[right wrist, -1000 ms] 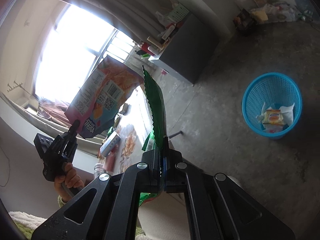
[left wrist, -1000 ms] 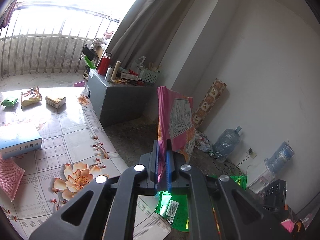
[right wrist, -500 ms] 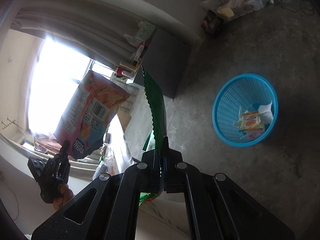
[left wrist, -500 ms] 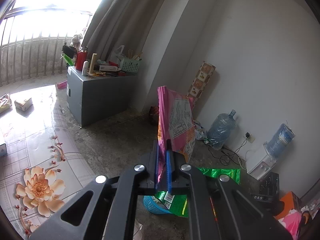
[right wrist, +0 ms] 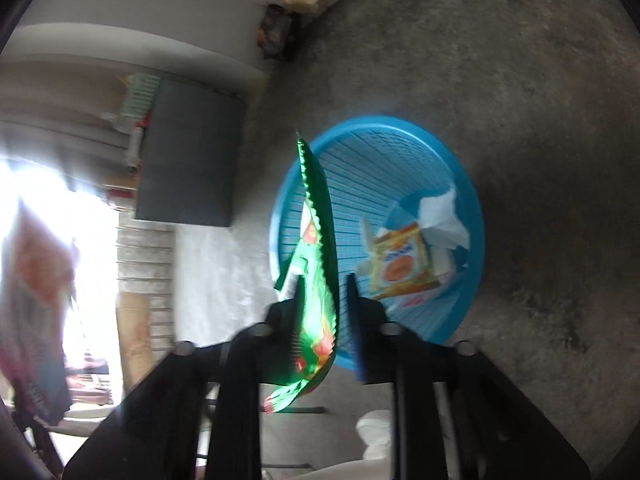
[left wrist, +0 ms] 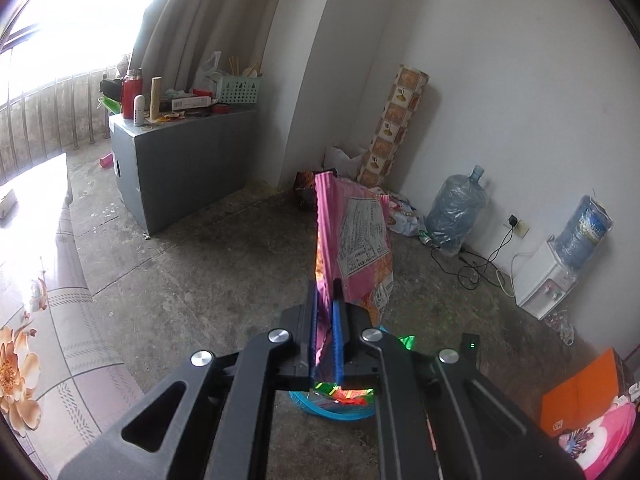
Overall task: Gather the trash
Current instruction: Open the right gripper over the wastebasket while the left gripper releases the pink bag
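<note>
My left gripper (left wrist: 325,292) is shut on the bottom edge of a pink snack bag (left wrist: 356,240), which stands upright above the concrete floor. Below it, part of the blue basket (left wrist: 332,410) and a shiny green packet (left wrist: 344,390) show. In the right wrist view, my right gripper (right wrist: 325,288) hangs over the near rim of the blue mesh basket (right wrist: 400,140). Its jaws are opening and stand apart. The green packet (right wrist: 318,260) sits loose between them, leaning toward the left finger. A yellow-orange packet (right wrist: 400,264) and white paper (right wrist: 440,216) lie in the basket.
A grey cabinet (left wrist: 180,156) with clutter on top stands by the curtain. Along the wall are a patterned roll (left wrist: 396,120), a water bottle (left wrist: 456,216), cables and a white dispenser (left wrist: 548,284). The flower-cloth table (left wrist: 40,320) is at the left, an orange box (left wrist: 580,392) at the right.
My right gripper has dropped toward the basket and rolled, and its jaws have parted from the green packet. My left gripper swung from the table toward the floor, still holding the pink bag.
</note>
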`<state>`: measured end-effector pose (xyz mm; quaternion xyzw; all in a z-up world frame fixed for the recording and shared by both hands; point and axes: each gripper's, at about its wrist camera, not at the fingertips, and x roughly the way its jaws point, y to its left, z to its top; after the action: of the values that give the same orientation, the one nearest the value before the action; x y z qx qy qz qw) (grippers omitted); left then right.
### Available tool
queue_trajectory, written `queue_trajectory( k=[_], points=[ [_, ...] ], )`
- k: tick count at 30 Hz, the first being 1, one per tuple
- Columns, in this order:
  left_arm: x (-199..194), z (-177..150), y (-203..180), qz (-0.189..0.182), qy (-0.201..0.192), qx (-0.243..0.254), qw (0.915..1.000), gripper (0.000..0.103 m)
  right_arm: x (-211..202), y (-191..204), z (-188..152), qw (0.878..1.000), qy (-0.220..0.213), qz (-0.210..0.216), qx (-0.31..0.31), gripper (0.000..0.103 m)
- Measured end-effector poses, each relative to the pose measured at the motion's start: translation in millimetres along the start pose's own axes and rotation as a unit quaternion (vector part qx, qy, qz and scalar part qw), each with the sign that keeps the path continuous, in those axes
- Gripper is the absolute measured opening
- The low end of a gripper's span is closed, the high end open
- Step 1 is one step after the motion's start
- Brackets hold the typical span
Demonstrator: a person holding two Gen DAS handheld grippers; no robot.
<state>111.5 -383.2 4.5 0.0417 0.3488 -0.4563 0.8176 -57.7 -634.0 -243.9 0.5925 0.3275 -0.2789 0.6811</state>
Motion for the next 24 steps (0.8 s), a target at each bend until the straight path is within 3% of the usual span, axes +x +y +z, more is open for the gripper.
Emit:
queue_trajectory(
  k=[1,3,5,11,14,16,21,23,24],
  points=[
    [7,-2,-3,0.003,0.008,0.003,1.0000,0.006,8,-5,-2,0.999,0.000,-0.044,0.002,0.054],
    [17,-6,-7,0.010,0.019,0.012,0.9997,0.006,10,-10,-5,0.997,-0.013,-0.076,-0.007,0.054],
    [24,-9,-12,0.016,0.024,0.021,0.9994,0.006,1,-13,-9,0.997,-0.027,-0.076,-0.013,0.065],
    [44,-17,-38,0.050,0.027,0.069,0.9960,0.006,-52,-20,-12,0.992,-0.085,-0.082,-0.043,0.067],
    [58,-26,-56,0.081,0.027,0.123,0.9888,0.006,-81,-32,-18,0.991,-0.100,-0.077,-0.046,0.068],
    [71,-34,-70,0.100,0.027,0.162,0.9814,0.006,-98,-42,-25,0.991,-0.106,-0.075,-0.045,0.069],
    [116,-60,-108,0.148,0.027,0.277,0.9490,0.007,-119,-75,-41,0.991,-0.100,-0.084,-0.014,0.070],
    [143,-75,-121,0.158,0.052,0.315,0.9343,0.008,-122,-87,-50,0.992,-0.089,-0.087,-0.001,0.070],
    [156,-84,-126,0.151,0.069,0.323,0.9318,0.009,-118,-91,-53,0.993,-0.077,-0.087,0.008,0.070]
  ],
)
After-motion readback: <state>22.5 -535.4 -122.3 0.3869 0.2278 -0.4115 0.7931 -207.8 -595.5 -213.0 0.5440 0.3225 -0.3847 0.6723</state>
